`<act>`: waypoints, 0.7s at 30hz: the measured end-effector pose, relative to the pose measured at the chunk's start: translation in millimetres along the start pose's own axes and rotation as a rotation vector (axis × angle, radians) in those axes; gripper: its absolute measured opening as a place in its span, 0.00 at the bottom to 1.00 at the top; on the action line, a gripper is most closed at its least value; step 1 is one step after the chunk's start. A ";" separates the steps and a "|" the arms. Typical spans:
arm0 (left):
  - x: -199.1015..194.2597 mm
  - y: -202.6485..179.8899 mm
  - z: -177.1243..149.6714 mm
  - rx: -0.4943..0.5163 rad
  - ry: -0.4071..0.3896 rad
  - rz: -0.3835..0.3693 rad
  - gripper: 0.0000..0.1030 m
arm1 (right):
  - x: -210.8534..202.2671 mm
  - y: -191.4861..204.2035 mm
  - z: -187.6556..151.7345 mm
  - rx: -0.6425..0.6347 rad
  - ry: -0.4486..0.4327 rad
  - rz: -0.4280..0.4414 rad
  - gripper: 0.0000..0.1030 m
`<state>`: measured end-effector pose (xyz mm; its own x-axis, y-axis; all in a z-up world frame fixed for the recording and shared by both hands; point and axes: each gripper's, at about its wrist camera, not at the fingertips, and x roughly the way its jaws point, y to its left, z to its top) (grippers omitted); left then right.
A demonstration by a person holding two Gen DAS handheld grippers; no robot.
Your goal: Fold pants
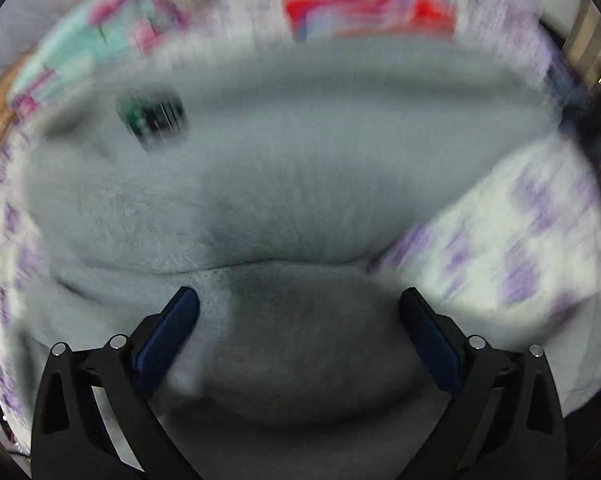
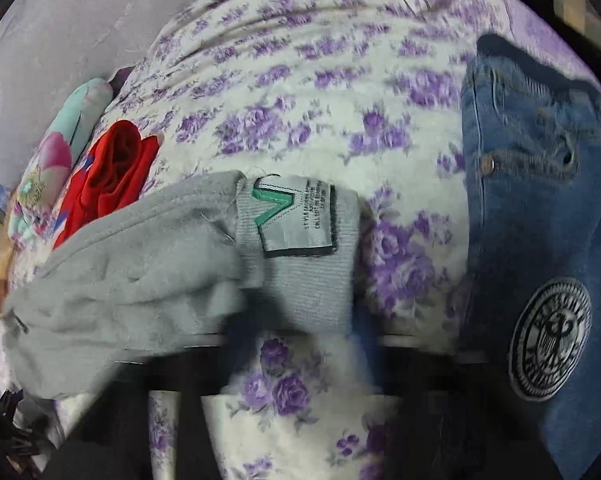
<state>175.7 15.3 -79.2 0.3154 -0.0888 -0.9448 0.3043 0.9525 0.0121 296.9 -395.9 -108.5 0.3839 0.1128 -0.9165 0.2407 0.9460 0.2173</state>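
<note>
Left wrist view, blurred by motion. Left tongs (image 1: 298,308): spread wide, both blue-padded fingers (image 1: 172,332) in sight, nothing between them. Grey fleece pants (image 1: 260,184): fill the centre of the frame, lying on a bed sheet (image 1: 512,240) printed with purple flowers; a fold line runs across just ahead of the fingertips, and the near layer lies under and between the fingers. Label (image 1: 154,118): dark patch with green, upper left on the grey cloth; too smeared to read. Red garment (image 1: 372,10): at the far edge, beyond the pants. Pastel floral cloth (image 1: 112,28): far left corner, beside the red item.

Right wrist view, sharper. Right tongs: fingers not distinguishable; only dark blurred shapes cross the lower frame, so whether they are spread or closed cannot be told. Grey fleece pants (image 2: 132,280): bunched at left centre, ribbed waistband turned toward the lens, lifted or draped in front of the dark shapes; contact with the tongs unclear. Label (image 2: 296,216): sewn to the waistband, green V mark, small text, dark border. Bed sheet (image 2: 300,92): behind and below. Blue jeans (image 2: 540,208): right side, on the sheet, round black-and-white patch (image 2: 550,346) low on them. Red garment (image 2: 112,176): left, behind the pants, touching the pastel floral cloth (image 2: 60,148).
</note>
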 end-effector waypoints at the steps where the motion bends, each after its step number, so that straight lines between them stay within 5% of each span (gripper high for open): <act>1: 0.4 -5.1 -5.7 0.026 -0.033 0.024 0.96 | -2.4 -2.0 1.3 0.003 -0.014 -0.004 0.13; 5: -6.4 -2.4 -22.1 0.051 -0.007 -0.053 0.95 | -34.2 -11.5 12.4 -0.010 -0.121 -0.037 0.12; 8: -14.1 3.0 -28.6 0.055 -0.027 -0.058 0.95 | -45.2 -2.8 18.6 -0.054 -0.118 -0.075 0.16; 9: -18.5 5.4 -28.4 0.046 -0.041 -0.061 0.95 | -44.7 -1.1 20.5 -0.073 -0.105 -0.103 0.29; 10: -25.8 9.0 -26.9 0.031 -0.069 -0.072 0.95 | -45.4 -2.4 21.8 -0.074 -0.115 -0.140 0.52; 12: -38.9 11.7 -23.0 0.020 -0.128 -0.069 0.95 | -50.2 -10.1 20.9 -0.049 -0.149 -0.171 0.71; 15: -56.0 -3.3 -9.8 0.063 -0.210 -0.059 0.95 | -52.0 -13.4 8.3 -0.012 -0.109 -0.067 0.71; 20: -28.1 -55.7 25.8 0.172 -0.192 0.019 0.95 | -10.1 -9.9 -18.3 0.134 0.031 0.141 0.70; 21: -16.6 -61.1 33.0 0.179 -0.175 0.033 0.95 | -3.3 -6.6 -21.7 0.149 0.027 0.159 0.61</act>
<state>181.5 -51.1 -53.4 0.4733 -0.1227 -0.8723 0.4412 0.8901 0.1142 274.8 -395.8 -114.2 0.4042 0.2672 -0.8748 0.3089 0.8603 0.4055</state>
